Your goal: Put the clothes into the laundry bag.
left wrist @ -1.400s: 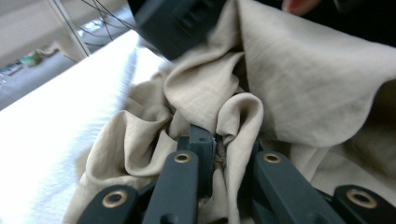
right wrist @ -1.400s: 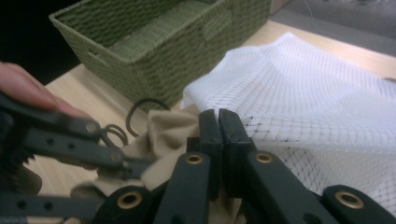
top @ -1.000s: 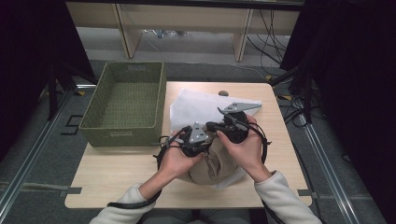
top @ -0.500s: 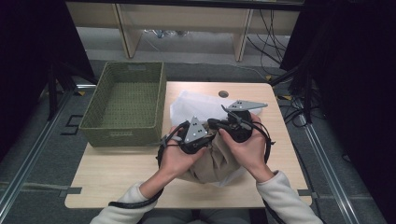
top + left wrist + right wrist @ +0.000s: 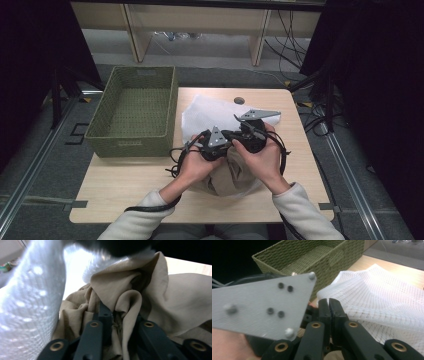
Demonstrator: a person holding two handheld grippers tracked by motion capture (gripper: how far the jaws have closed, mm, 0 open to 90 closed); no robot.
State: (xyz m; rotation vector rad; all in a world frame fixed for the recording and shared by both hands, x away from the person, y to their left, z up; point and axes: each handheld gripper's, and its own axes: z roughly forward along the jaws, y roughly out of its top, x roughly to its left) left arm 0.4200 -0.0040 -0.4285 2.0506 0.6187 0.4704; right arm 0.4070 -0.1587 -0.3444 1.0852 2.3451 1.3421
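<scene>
A crumpled beige cloth (image 5: 235, 176) lies at the table's front middle, partly under a white mesh bag (image 5: 210, 112). My left gripper (image 5: 225, 146) is pushed into the cloth beside the mesh. In the left gripper view a fold of the beige cloth (image 5: 150, 295) is bunched between the jaws of this gripper (image 5: 122, 315), which have just been opening a little; the white mesh (image 5: 30, 302) curves along the left. My right gripper (image 5: 250, 136) sits close beside it. Its jaws (image 5: 329, 303) are pressed together on the edge of the mesh bag (image 5: 374, 292).
A green woven basket (image 5: 130, 145) stands at the table's left, also close behind the mesh as the basket (image 5: 332, 257). The left gripper's grey plate (image 5: 267, 302) crowds the right gripper view. Bare wooden table (image 5: 125, 185) lies front left. Cables trail from both grippers.
The left gripper has shifted a little to the right, closer to the right gripper, with the cloth still at its jaws. The right hand has stayed put.
</scene>
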